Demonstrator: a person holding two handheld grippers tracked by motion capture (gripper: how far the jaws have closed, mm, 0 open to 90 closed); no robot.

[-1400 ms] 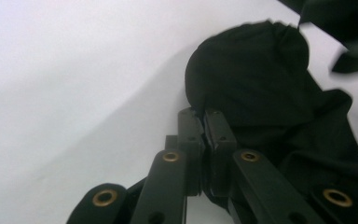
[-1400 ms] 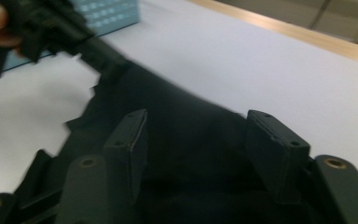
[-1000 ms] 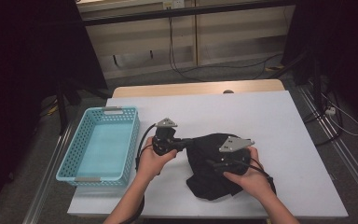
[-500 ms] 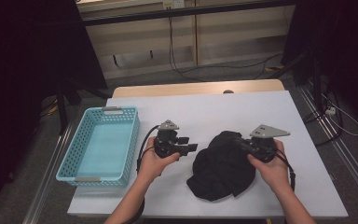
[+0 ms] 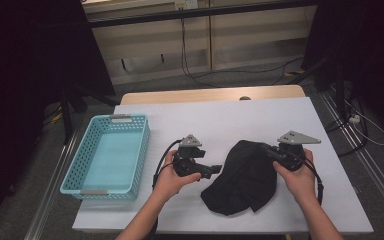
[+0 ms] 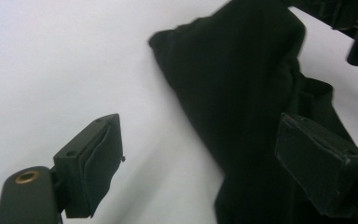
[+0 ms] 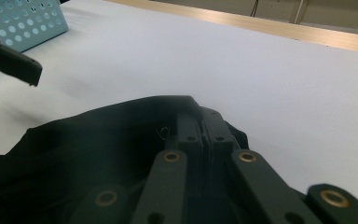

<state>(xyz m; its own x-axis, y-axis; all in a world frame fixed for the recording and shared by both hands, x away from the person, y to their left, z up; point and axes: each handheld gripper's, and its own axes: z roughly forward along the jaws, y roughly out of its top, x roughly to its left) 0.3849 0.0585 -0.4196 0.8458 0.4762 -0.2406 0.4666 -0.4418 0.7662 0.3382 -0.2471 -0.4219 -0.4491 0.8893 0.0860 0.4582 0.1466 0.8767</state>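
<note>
R gripper (image 5: 272,152) on soft black cloth (image 5: 242,180)

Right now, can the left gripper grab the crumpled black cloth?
Probably yes. The left gripper has open jaws that have just been opening, and the crumpled black cloth lies right in front of them on the white table with nothing between.

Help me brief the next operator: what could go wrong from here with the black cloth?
The right gripper pinches only an edge of the black cloth, so the fabric could slip free if pulled. The left gripper has just been opening, with no cloth between its pads; the free side may sag or bunch, spoiling any fold before it reaches the blue basket.
</note>
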